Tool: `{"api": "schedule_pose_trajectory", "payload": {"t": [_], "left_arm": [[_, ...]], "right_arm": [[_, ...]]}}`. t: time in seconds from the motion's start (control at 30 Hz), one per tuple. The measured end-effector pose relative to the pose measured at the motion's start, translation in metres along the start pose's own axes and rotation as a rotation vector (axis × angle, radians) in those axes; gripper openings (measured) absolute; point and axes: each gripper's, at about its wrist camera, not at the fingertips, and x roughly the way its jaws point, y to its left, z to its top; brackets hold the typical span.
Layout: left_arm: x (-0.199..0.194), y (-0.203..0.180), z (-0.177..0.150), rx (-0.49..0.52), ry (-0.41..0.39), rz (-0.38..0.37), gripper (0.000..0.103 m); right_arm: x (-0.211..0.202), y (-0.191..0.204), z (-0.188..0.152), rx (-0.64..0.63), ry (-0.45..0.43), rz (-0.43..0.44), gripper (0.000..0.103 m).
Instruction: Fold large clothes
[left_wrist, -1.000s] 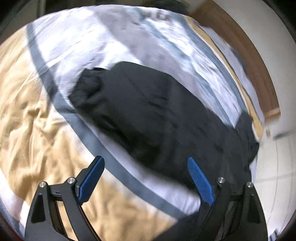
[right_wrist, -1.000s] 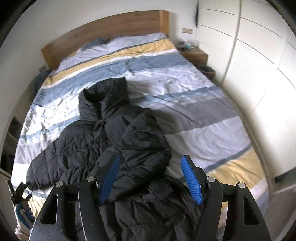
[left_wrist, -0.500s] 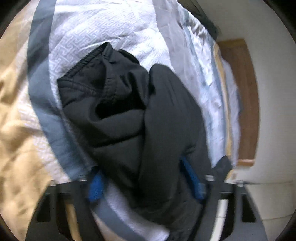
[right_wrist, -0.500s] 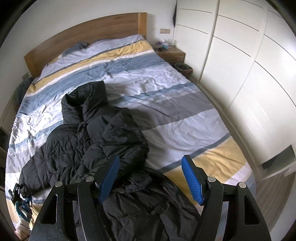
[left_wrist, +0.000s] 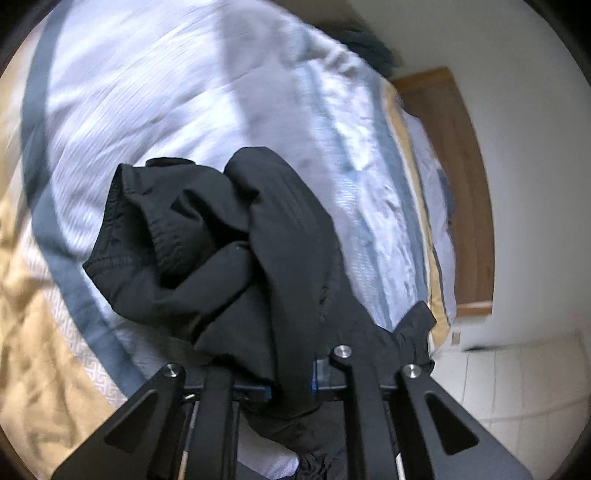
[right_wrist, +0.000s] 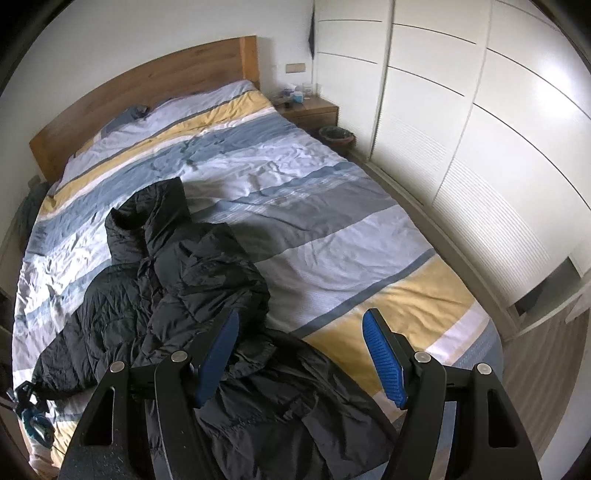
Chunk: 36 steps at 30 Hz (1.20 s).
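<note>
A black puffer jacket (right_wrist: 177, 295) lies crumpled on the left half of the striped bed (right_wrist: 332, 229), collar toward the headboard. My left gripper (left_wrist: 290, 386) is shut on the jacket's sleeve (left_wrist: 229, 258); its cuffed end hangs bunched in front of the fingers, lifted above the duvet (left_wrist: 147, 92). My right gripper (right_wrist: 301, 354) is open and empty, hovering above the jacket's lower hem near the foot of the bed. The left gripper also shows small in the right wrist view (right_wrist: 31, 413), at the bed's left edge.
A wooden headboard (right_wrist: 140, 88) stands at the far end. A nightstand (right_wrist: 310, 110) with small items and a dark basket (right_wrist: 336, 134) stand right of the bed. White wardrobe doors (right_wrist: 480, 129) line the right wall. Floor shows at lower right (left_wrist: 517, 387).
My left gripper closed on the sleeve end and lifted it off the duvet. My right gripper stayed open and the view shifted slightly left over the bed.
</note>
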Motion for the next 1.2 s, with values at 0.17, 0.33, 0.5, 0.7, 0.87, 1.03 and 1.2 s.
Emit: {"api": "schedule_pose_trajectory", "payload": {"t": [0.17,0.33,0.5,0.7,0.87,1.03,1.2], "left_arm": [[-0.011,-0.061,-0.008,0.191,-0.011,-0.01,0.011],[-0.025,-0.104,-0.033,0.29,-0.013,-0.032,0.009],[-0.038,-0.148,-0.069,0.414,-0.011,0.009,0.009],[-0.037,-0.212,-0.135,0.575,0.027,0.018,0.009],[-0.01,-0.258,-0.209,0.712,0.118,0.021,0.009],[0.029,-0.28,-0.284,0.817,0.236,0.036,0.009],[0.062,-0.286,-0.343,0.866,0.321,0.067,0.009]], "right_arm": [[-0.001,-0.016,-0.007,0.023,-0.003,-0.004,0.069],[0.014,-0.031,-0.008,0.048,0.01,0.021,0.069],[0.042,-0.039,0.0,0.048,0.019,0.071,0.069],[0.071,-0.039,0.012,0.024,0.018,0.117,0.069],[0.097,-0.046,0.015,0.04,0.036,0.16,0.069],[0.118,-0.062,0.012,0.062,0.06,0.169,0.069],[0.132,-0.088,0.002,0.094,0.095,0.145,0.069]]}}
